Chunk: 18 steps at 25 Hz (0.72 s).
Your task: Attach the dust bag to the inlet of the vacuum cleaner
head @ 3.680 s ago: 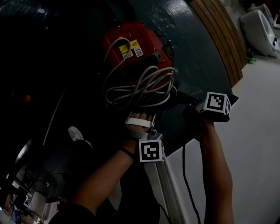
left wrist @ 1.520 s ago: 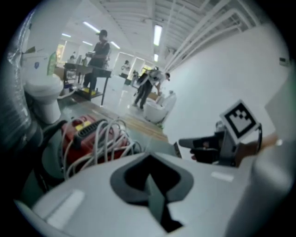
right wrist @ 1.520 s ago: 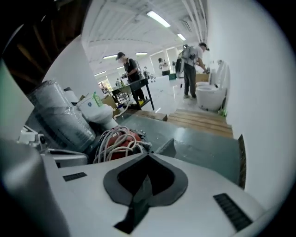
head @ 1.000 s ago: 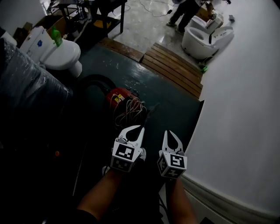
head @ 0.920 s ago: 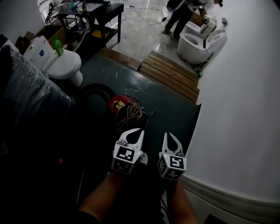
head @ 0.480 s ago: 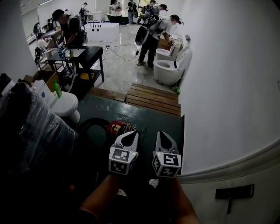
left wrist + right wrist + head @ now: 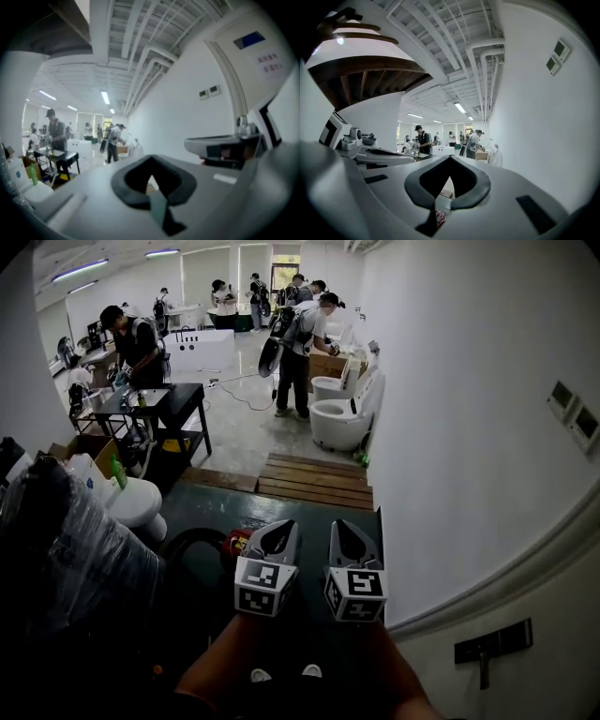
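In front of the person, above the dark green floor mat [image 7: 314, 517], the left gripper [image 7: 282, 528] and the right gripper [image 7: 340, 526] are held side by side, just apart. They are pointed roughly level into the room rather than down at the work. In each gripper view the jaws are seen pressed together at their tips with nothing clamped between them, so both are closed and empty.

The red vacuum cleaner [image 7: 236, 542] is set on the mat below and beyond the left gripper, and only a small part of its body is shown past it. Its black hose [image 7: 187, 546] is curved away to the left, toward a white toilet [image 7: 134, 503]. Low between the right jaws a tangle of pale cord [image 7: 440, 217] is glimpsed, probably the machine's cable. The dust bag cannot be made out in any view, so whether it is seated on the inlet cannot be told.

Such a pose, closed, empty and well apart from the machine, is judged to be one of rest, not of work: nothing is being gripped or guided. If the bag is not yet attached, both grippers would have to be lowered to the cleaner and opened.
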Tool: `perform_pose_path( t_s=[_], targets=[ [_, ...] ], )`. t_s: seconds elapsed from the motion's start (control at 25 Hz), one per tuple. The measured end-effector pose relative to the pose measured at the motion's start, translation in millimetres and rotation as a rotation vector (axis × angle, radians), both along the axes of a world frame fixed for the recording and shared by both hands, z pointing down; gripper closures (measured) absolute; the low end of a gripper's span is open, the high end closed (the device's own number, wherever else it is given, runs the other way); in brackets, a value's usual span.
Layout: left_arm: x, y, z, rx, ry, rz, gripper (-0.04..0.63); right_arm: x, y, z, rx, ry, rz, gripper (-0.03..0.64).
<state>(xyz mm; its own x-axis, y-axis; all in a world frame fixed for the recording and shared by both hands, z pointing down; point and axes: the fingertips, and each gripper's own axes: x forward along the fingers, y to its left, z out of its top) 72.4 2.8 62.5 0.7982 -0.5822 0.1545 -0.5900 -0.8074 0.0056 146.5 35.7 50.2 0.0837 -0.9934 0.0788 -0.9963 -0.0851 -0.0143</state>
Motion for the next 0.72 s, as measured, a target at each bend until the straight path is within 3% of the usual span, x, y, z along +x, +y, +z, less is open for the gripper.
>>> perform_pose_path(
  t_s=[0.2,0.72],
  targets=[
    [16,2,1,0.05,-0.04,-0.007,0.597,14,1,-5,0.006,0.032,0.004,0.621],
    [24,-16,-12,0.029,0.033,-0.043,0.597,20,-12,0,0.004,0.055,-0.031,0.62]
  ],
)
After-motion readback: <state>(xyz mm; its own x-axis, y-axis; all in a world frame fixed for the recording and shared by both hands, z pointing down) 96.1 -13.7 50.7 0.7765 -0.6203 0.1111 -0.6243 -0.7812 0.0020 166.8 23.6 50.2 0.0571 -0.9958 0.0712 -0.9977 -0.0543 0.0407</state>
